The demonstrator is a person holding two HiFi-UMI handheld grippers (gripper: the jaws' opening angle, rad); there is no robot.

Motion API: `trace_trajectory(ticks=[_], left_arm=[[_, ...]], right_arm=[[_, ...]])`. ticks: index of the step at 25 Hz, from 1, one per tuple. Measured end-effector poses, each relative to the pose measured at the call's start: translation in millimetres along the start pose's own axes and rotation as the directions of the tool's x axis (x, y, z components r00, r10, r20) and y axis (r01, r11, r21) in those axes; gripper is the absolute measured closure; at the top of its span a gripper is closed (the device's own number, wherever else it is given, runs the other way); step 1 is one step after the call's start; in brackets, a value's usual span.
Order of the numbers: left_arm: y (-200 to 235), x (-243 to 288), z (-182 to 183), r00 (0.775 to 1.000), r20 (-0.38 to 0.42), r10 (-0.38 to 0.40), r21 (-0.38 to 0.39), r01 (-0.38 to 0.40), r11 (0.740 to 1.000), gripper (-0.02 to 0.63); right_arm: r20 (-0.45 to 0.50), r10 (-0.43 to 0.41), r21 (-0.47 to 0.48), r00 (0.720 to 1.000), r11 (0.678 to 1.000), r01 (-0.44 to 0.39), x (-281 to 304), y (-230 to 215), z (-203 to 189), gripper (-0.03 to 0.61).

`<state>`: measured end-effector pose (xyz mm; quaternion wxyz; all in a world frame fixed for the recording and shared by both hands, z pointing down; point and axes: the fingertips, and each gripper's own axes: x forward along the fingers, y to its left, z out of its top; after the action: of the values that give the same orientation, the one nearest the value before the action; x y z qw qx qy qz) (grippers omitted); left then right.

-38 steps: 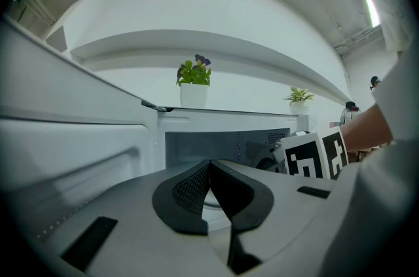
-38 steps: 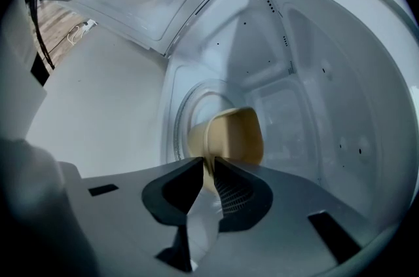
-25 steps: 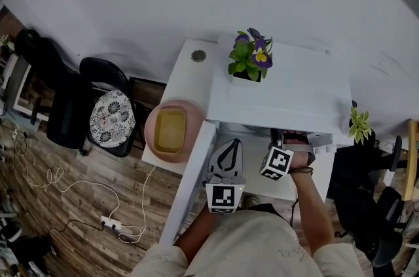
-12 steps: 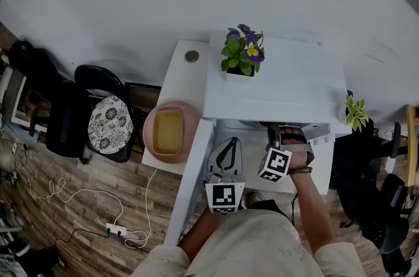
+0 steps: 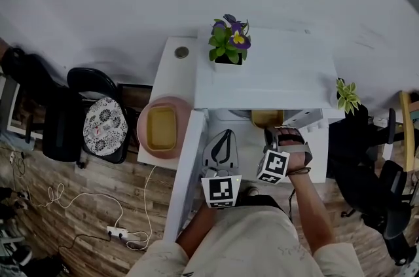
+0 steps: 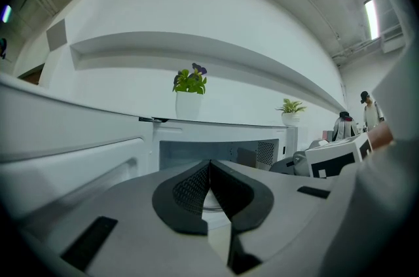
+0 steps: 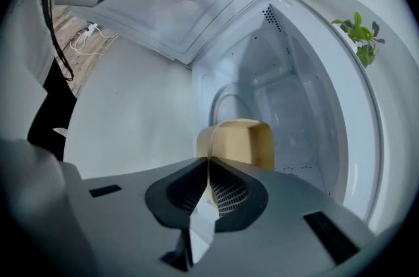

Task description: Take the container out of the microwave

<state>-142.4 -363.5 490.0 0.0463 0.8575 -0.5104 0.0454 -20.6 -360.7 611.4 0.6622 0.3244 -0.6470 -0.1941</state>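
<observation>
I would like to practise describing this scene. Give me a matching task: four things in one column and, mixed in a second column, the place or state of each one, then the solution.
Column A
1. flower pot
2. right gripper
3. left gripper
4. patterned cushion

Column B
a. on the black chair
b. jaws together, nothing between them
c. on top of the microwave
d. jaws closed on the rim of the yellow container

Pairs: 1-c, 2-d, 3-b, 4-a

My left gripper [image 6: 209, 166] points level, jaws together, empty. My right gripper [image 7: 208, 163] tilts down; its jaws pinch the container [image 7: 241, 141] by its wall.
</observation>
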Motion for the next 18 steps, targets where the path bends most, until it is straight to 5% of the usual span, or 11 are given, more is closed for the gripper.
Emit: trace_trajectory(ticks=[18], left_arm=[[-20, -9, 4, 1.0, 0.017, 0.003, 0.121, -0.005, 0.993, 0.606]], right_arm=[[0.052, 0.008, 0.002, 0.999, 1.0, -0.009, -28, 27, -22, 0.551]])
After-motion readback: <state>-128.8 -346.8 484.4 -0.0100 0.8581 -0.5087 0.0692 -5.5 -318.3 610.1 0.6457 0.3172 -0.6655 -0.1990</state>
